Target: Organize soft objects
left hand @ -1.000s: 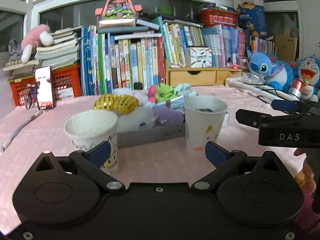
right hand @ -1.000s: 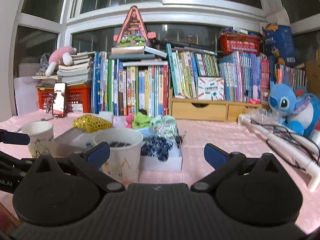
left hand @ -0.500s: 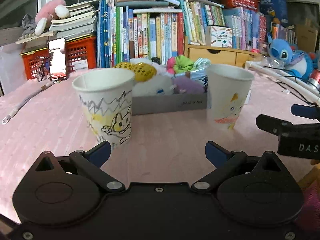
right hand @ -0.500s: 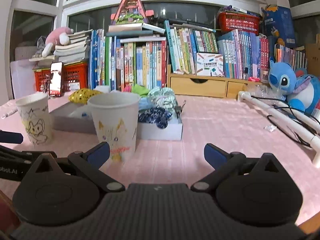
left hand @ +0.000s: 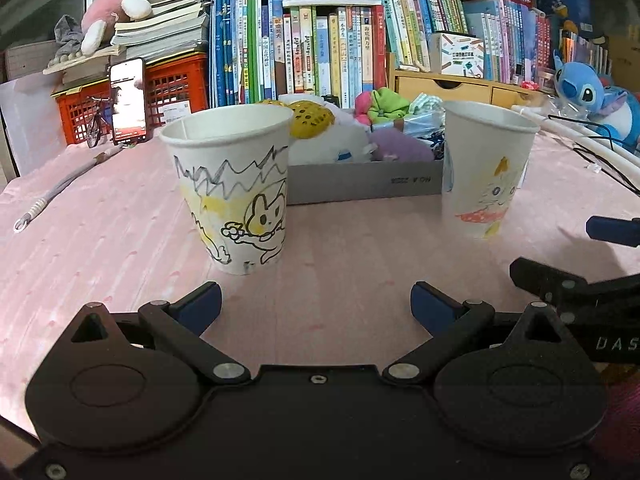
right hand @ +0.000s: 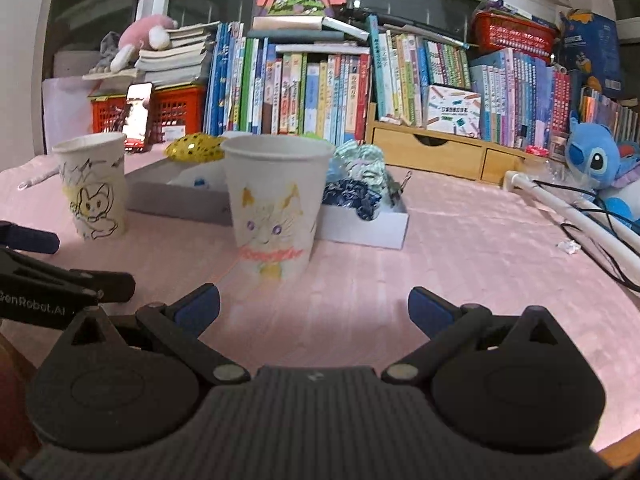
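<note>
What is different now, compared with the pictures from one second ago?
Both grippers came down lower toward the table, so the two cups now show from the side. The left gripper faces the left cup, the right gripper the right cup. Nothing was gripped or released. Cups, box and open jaws stayed as they were.

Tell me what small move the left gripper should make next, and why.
Probably ease the left gripper forward and up toward the grey cardboard tray of soft fabric pieces. Its jaws are open and empty, both drawn-on white paper cups stand upright before the tray, so it must pass between them.
</note>
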`<state>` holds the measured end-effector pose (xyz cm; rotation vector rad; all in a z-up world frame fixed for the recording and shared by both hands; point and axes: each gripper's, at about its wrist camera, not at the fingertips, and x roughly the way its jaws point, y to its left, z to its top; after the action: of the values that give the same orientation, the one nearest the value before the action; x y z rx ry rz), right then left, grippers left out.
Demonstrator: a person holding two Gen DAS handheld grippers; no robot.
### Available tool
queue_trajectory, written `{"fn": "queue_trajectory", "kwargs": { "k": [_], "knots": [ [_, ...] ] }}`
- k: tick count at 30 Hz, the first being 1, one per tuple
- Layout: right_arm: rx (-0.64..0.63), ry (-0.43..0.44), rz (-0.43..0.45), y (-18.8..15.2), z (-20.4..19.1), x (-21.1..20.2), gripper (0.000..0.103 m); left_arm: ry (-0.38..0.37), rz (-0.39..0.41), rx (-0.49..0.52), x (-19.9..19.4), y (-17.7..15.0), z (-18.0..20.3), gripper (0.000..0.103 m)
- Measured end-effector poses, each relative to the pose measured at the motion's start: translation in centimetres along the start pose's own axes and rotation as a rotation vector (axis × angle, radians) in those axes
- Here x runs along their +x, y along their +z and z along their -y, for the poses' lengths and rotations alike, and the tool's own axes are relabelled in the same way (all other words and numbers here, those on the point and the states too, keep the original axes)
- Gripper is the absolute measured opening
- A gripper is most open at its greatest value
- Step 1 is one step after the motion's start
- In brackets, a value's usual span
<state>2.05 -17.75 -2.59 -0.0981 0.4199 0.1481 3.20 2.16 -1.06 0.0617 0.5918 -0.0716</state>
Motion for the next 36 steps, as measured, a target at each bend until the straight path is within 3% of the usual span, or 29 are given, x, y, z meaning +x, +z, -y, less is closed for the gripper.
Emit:
{"fn": "queue_trajectory", "kwargs": {
  "k": [15,22,36],
  "knots": [
    [-0.034,0.031,-0.057,0.2,-0.6,1.0,0.103,-0.004,-0.006,-0.010,0.4,0.0,-0.7,0.103],
    [0.044,0.083,-0.120,0.7,0.5,1.9,0.103,-0.019,-0.013,-0.008,0.6,0.2,-0.9,0.103],
    [0.031,0.092,-0.124,0.7,0.5,2.0,0.103,-0.040,-0.037,0.000,1.0,0.6,-1.1,0.103]
  ]
}}
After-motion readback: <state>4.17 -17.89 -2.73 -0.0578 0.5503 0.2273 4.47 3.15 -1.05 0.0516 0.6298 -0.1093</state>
